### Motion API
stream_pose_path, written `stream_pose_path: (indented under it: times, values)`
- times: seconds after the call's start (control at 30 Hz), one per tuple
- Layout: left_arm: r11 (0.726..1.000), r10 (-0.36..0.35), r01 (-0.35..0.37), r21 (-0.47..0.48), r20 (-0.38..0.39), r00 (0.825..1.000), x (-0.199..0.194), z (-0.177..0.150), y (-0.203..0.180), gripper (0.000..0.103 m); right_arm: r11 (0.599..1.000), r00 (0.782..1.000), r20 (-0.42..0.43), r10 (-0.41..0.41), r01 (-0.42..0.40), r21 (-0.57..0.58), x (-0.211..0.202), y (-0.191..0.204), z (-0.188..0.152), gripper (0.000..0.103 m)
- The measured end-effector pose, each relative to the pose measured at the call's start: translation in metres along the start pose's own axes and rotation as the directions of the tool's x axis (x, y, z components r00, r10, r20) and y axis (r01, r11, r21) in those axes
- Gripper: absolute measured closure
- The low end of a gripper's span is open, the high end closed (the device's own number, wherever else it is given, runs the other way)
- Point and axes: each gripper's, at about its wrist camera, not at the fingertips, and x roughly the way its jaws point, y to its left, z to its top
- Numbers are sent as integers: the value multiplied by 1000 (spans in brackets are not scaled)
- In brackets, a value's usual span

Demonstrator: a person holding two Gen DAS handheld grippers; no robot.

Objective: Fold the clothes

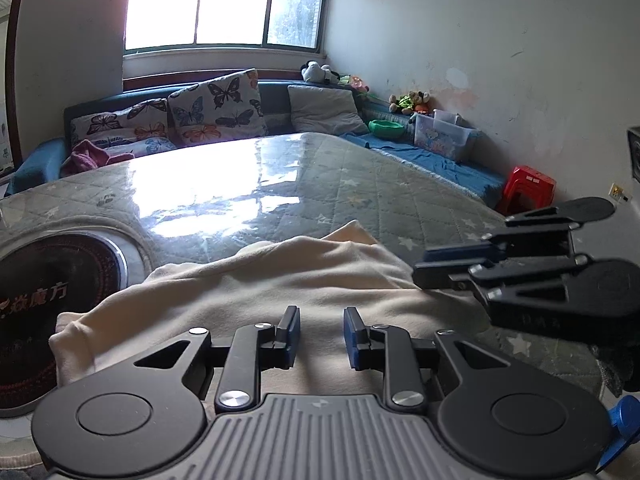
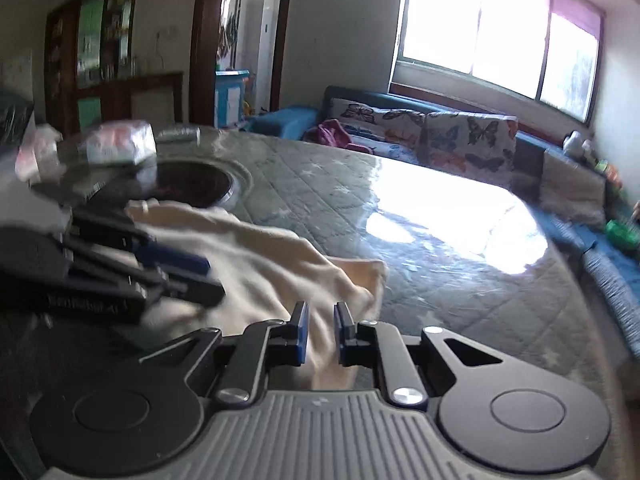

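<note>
Item: cream garment (image 1: 280, 280), bunched on quilted counter (image 1: 280, 168) near inset burner (image 1: 52, 280).
Left hand-held gripper (image 1: 322, 338): narrow gap, cloth below, grip unclear.
Right hand-held gripper (image 2: 321, 332): nearly closed, cloth between pads.
Advice: pinch edges firmly, draw flat before folding.

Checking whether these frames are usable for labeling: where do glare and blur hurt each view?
Left wrist view: window glare washes out the glossy table cover; the cream garment stays sharp. Right wrist view: a bigger glare patch on the cover, and motion blur smears the left gripper and the packet behind it.
</note>
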Motion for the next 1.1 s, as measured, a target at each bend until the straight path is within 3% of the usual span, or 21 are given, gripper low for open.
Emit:
stream_pose_path:
  times: [0.33,0.57,0.83,1.1]
  values:
    - [999,-14,14,50,-8,1000,5,-3,-14,77,996,997,-46,-67,64,-69,-2,5,-21,91]
    - [997,-40,40,69,-2,999,4,-7,-24,78,997,1000,25,13,-11,-71,-16,11,-10,91]
    - [998,-37,37,50,-2,999,-8,-16,-23,76,992,1000,-8,27,-28,-122,-8,20,-20,91]
    - [999,51,-51,-13,29,998,-39,-24,-1,76,985,993,27,113,-109,-133,-4,35,-4,91]
